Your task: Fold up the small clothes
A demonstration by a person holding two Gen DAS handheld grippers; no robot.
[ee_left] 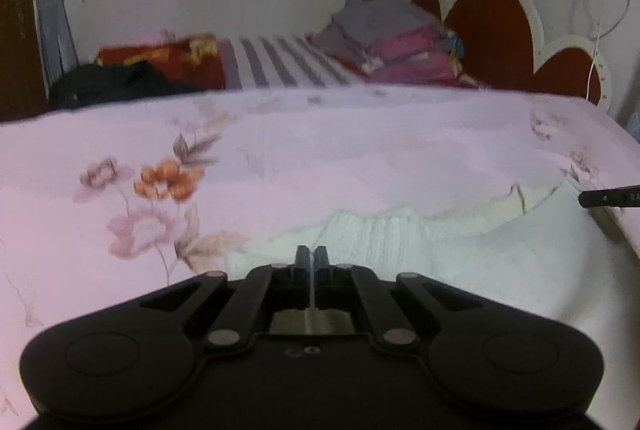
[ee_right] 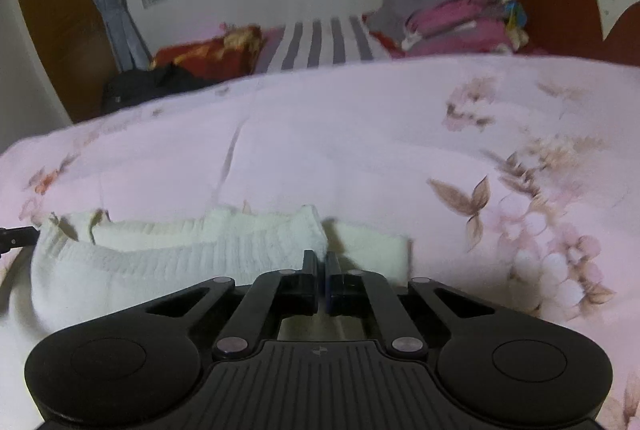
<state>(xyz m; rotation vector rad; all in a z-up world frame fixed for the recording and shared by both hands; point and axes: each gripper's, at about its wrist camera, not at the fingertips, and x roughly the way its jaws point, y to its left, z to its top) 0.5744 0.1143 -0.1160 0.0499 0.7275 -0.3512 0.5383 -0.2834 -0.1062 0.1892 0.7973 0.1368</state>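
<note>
Both tools, left tool (ee_left: 311, 255) and right tool (ee_right: 321, 258), are pressed together and pinch nothing. The white knit garment (ee_right: 168, 262) lies flat on the bed (ee_right: 360, 134), so I judge the fold is only starting. Next, each tool must spread and take one edge.

Each wrist view is aimed forward and downward from close above the pink floral bedspread (ee_left: 280, 158); the white ribbed knit garment (ee_right: 160, 262) is shared.

L gripper (ee_left: 311, 254): jaws shut, fingers together, pitched down. R gripper (ee_right: 321, 258): jaws shut, pitched down; tip of L one shows at far left.
</note>
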